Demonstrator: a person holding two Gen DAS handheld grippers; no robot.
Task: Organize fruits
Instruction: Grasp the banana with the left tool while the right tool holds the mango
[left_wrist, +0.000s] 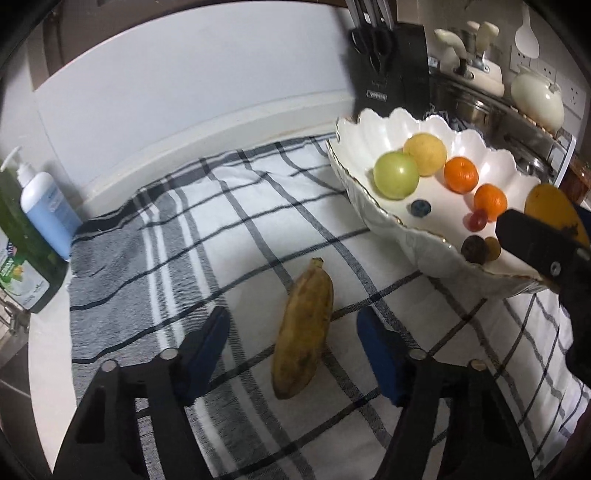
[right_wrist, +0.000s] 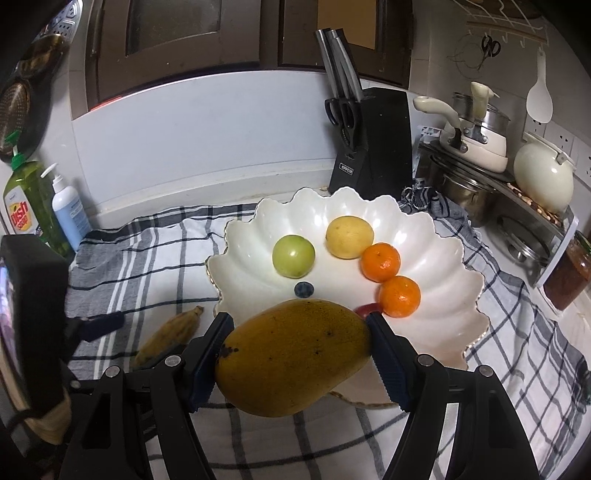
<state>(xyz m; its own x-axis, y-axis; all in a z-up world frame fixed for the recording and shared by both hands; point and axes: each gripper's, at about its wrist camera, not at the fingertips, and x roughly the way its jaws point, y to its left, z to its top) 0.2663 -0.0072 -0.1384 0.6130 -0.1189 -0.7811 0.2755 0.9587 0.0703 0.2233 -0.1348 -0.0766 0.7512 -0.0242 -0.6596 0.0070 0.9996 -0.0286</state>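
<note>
Two fruits on their way to the bowl: a carried mango and a banana lying on the cloth.

The mango (right_wrist: 293, 356) is being pinched across its length by the right gripper (right_wrist: 295, 363), hanging above the near rim of the scalloped bowl (right_wrist: 436, 236); a skewed grip may be letting it slip onto the oranges (right_wrist: 399, 296). The banana (left_wrist: 303, 328) is lying between the spread jaws of the left gripper (left_wrist: 293, 350), not yet touched; an off-centre pinch could be rolling it aside on the checked cloth (left_wrist: 177, 229).
</note>
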